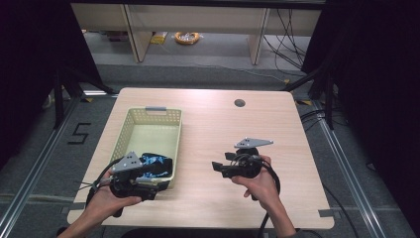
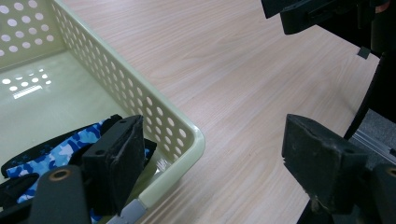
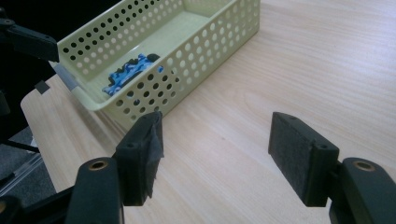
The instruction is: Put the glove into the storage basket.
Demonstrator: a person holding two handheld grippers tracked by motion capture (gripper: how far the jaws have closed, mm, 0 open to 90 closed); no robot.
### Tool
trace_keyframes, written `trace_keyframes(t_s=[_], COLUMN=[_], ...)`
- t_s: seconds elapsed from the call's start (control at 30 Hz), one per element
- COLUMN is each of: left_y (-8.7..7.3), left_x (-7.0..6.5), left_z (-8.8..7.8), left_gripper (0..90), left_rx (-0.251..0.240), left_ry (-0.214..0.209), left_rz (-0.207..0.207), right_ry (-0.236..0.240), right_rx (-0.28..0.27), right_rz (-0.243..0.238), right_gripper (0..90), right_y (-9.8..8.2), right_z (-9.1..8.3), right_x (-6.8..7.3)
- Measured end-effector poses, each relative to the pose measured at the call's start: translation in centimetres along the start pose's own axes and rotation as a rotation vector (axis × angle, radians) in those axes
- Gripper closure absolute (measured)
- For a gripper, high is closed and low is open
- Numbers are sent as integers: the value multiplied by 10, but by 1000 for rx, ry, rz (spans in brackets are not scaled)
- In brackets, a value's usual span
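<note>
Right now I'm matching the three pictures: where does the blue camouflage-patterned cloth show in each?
High view: blue camouflage-patterned cloth in the near end of the pale green perforated plastic basket.
Left gripper view: lower left, behind the jaw.
Right gripper view: upper left, inside the basket.
Shared landmark: the basket.

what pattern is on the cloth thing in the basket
Blue and white camouflage with black edging, clearest in the left gripper view.

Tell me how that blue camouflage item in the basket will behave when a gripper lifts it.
The blue camouflage item lies flat and crumpled, so it probably drapes limply. It looks like thin fabric, likely light. In the basket, it shouldn't roll.
</note>
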State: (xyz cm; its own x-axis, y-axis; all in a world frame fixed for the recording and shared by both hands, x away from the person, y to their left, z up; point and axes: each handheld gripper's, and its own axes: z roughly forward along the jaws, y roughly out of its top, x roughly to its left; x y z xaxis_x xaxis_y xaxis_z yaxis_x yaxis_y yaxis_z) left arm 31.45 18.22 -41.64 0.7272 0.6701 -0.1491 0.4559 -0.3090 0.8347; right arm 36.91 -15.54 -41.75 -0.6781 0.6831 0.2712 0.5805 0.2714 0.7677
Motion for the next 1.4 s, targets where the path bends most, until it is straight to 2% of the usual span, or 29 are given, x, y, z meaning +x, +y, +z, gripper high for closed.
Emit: trace_keyframes(t_s=[0.03, 0.07, 0.1, 0.2, 0.27, 0.3, 0.33, 0.4, 0.43, 0.47, 0.5, 0.53, 0.63, 0.67, 0.7, 0.73, 0.8, 0.83, 0.9, 0.93, 1.07, 1.1, 1.13, 1.17, 1.23, 1.3, 1.33, 1.37, 1.4], left_y=[0, -2, -2, -4, -6, -7, -7, -8, -9, -10, -11, -12, -14, -15, -16, -18, -19, -21, -22, -23, -29, -31, -32, -34, -37, -39, -40, -42, -42], left_x=[-1, -3, -3, -6, -10, -10, -12, -14, -15, -16, -17, -18, -20, -21, -22, -22, -23, -24, -24, -24, -26, -26, -26, -27, -27, -27, -26, -26, -25], left_z=[0, 2, 2, 5, 8, 9, 11, 11, 12, 13, 13, 14, 14, 16, 17, 18, 18, 19, 19, 18, 18, 17, 17, 16, 16, 16, 15, 16, 15], left_gripper=[209, 210, 210, 210, 210, 210, 210, 211, 211, 211, 211, 211, 211, 211, 211, 211, 211, 211, 212, 212, 214, 214, 214, 214, 214, 215, 215, 215, 214], left_rx=[7, -9, 3, 9, 9, 12, 5, 17, 17, 11, 14, 22, 25, 7, 5, 0, 11, -6, 0, 4, 7, 8, 13, 13, 8, 5, 21, 8, 20], left_ry=[-9, -5, -13, -22, -21, -32, -25, -32, -28, -26, -27, -28, -26, -30, -36, -45, -42, -41, -41, -43, -44, -36, -45, -48, -44, -48, -50, -41, -41], left_rz=[4, 2, 4, 8, 5, 15, 11, 25, 22, 23, 28, 27, 37, 33, 32, 37, 32, 21, 28, 24, 14, 20, 22, 10, 24, 20, 32, 33, 47], right_ry=[0, 1, 11, 0, 4, 8, 9, 7, 9, 8, 7, 9, 3, 11, 13, 5, 14, 8, 10, 12, 10, 12, 13, 9, 5, 11, 10, 7, 6], right_rx=[2, 4, 3, 6, 13, 13, 11, 19, 14, 19, 5, 4, 4, 4, 11, 11, 3, 2, 6, 18, -8, 11, 0, -1, -4, -8, -7, -10, -17], right_rz=[4, 21, 2, 13, 51, 52, 27, 66, 57, 75, 43, 40, 70, 46, 77, 50, 67, 42, 38, 83, 24, 69, 29, 39, 34, 57, 34, 52, 34], right_gripper=[361, 361, 360, 358, 354, 354, 353, 351, 349, 347, 344, 340, 330, 325, 319, 316, 299, 289, 281, 275, 246, 242, 239, 239, 238, 238, 236, 233, 233], right_y=[-2, -5, -7, -14, -18, -21, -22, -26, -27, -29, -30, -31, -36, -37, -38, -39, -42, -42, -45, -46, -51, -51, -52, -53, -55, -58, -59, -61, -62], right_z=[-1, -1, -1, -5, -7, -8, -9, -13, -13, -15, -15, -16, -19, -19, -19, -19, -19, -19, -18, -18, -17, -18, -17, -18, -18, -18, -18, -18, -18], right_x=[0, 1, -1, -5, -5, -7, -10, -8, -9, -9, -11, -12, -9, -11, -8, -11, -9, -10, -10, -6, -8, -4, -7, -6, -5, -1, -3, 0, 0])
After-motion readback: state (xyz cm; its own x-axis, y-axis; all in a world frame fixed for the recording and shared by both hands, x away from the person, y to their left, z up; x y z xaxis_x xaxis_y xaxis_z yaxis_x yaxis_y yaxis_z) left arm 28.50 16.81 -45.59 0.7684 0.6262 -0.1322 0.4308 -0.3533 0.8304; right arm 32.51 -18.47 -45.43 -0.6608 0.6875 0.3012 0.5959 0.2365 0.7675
